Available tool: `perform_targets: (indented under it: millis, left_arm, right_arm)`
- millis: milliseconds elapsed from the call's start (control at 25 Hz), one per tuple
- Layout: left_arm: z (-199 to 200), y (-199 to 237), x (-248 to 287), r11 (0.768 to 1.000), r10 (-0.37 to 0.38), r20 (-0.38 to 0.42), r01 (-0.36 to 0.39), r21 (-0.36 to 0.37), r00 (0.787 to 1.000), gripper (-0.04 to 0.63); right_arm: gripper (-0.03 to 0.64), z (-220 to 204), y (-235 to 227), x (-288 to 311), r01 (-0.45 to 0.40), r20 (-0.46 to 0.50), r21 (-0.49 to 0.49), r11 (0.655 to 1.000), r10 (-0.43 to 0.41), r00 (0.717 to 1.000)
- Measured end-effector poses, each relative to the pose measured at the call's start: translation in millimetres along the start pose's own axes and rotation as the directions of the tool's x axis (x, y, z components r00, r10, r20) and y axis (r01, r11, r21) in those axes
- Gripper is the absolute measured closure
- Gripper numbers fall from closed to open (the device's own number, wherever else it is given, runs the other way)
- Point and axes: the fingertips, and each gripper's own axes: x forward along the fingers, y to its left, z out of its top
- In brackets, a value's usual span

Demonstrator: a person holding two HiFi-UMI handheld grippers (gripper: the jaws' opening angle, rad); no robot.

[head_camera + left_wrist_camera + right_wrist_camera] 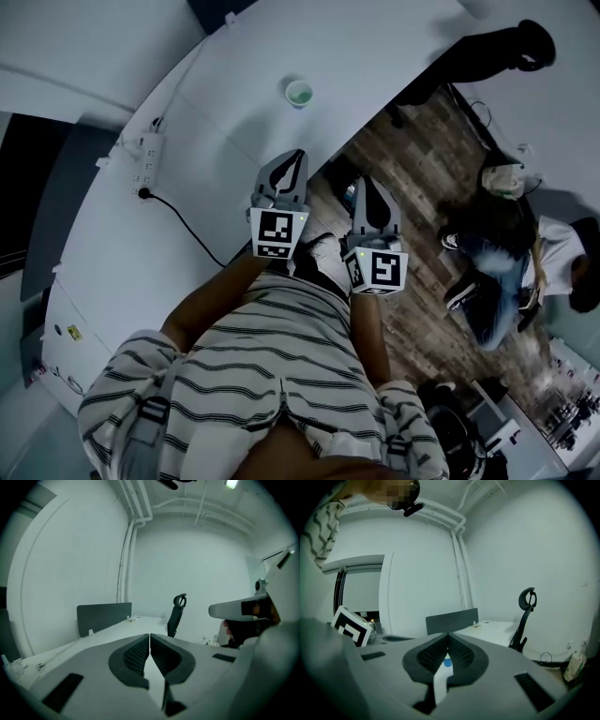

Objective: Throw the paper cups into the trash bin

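Paper cup (298, 92), matt desk (225, 122), wooden floor (422, 173)

Head camera looking steeply down on left gripper (298, 157), right gripper (364, 186) and white desk (234, 112), each gripper camera close behind its jaws, facing level across the desk, both sharing grey divider (104, 616) and black chair (177, 613)

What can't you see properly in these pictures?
- Inside the paper cup: head view, too small and far away.
- Blue speck, right gripper view: maybe that cup; the right gripper hides most of it.
- Trash bin: not clearly in any view.
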Motion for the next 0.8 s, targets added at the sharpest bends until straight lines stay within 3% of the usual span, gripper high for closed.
perform_targets:
  millis: [800]
  left_arm:
    - [-53.9,39.6,74.8,0.992,0.108,-0.053,-0.111,-0.058,0.993,0.569]
  right_arm:
    - [0.606,-49.8,-13.2,18.7,-0.011,-0.101,0.042,0.999,0.015,0.995]
